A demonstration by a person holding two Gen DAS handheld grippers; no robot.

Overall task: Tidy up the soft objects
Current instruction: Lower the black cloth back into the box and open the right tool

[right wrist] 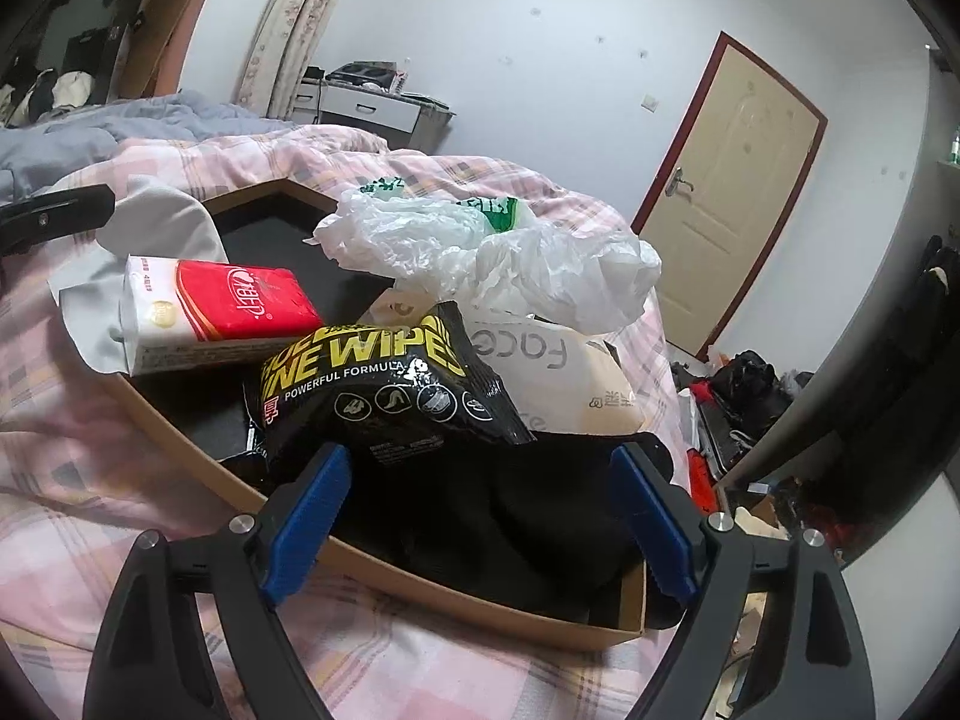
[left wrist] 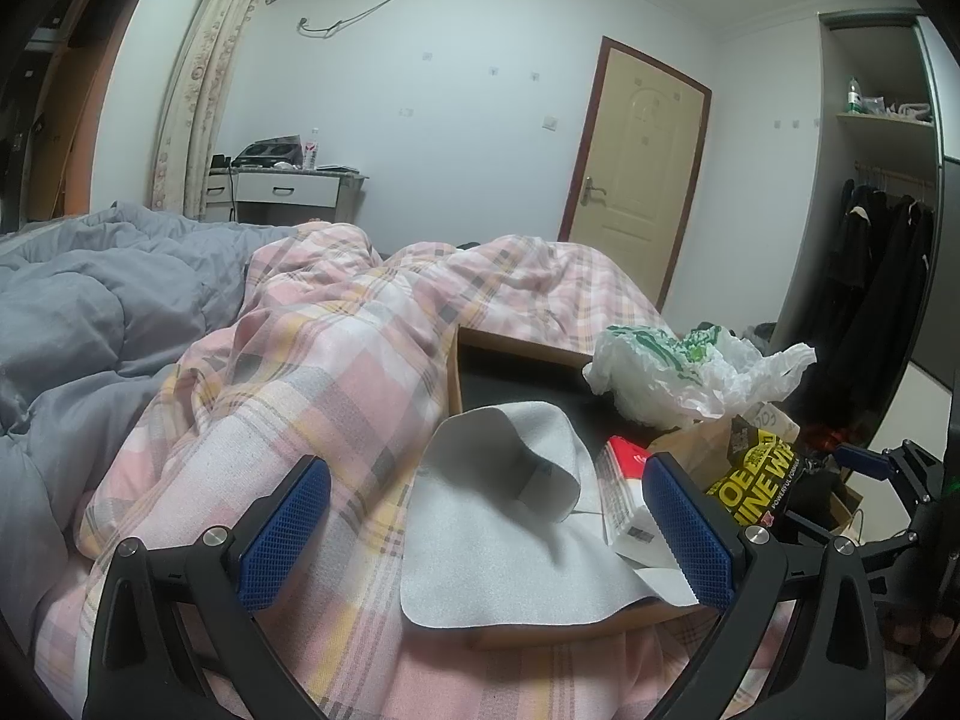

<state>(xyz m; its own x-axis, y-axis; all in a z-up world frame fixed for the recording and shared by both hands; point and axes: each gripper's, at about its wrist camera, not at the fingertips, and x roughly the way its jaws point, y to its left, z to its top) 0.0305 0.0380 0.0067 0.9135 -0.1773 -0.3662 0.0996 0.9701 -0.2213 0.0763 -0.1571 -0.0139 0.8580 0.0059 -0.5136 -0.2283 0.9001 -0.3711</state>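
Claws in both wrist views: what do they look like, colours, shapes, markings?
Both match. The left claw and right claw each have two flat blue pads with a fine mesh texture, set on black angular arms. Silver round screw heads mark the pivots. No cables, labels or sleeves show.

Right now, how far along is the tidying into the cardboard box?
Done: tissue pack, wipes pouch, plastic bag and a black fabric item sit in the cardboard box. In hand: nothing; both grippers open. Left: the grey cloth drapes over the box's rim.
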